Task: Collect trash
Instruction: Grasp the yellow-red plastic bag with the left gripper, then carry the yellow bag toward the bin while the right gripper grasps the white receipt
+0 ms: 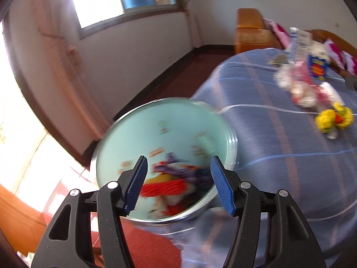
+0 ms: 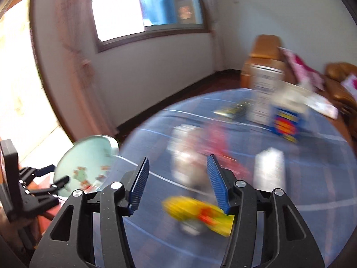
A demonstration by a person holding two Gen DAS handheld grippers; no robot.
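A pale green trash bin stands beside the round table with the blue checked cloth; red, purple and white wrappers lie inside it. My left gripper is open and empty above the bin's mouth. On the table lie a yellow crumpled wrapper, white and pink wrappers and a blue carton. My right gripper is open and empty over the table, just above the yellow wrapper. The right wrist view is blurred; the bin and left gripper show at its left.
A tall white carton and a dark flat packet stand at the table's far side. Orange sofas with pink cushions sit behind the table. A window is in the far wall. The floor is dark red.
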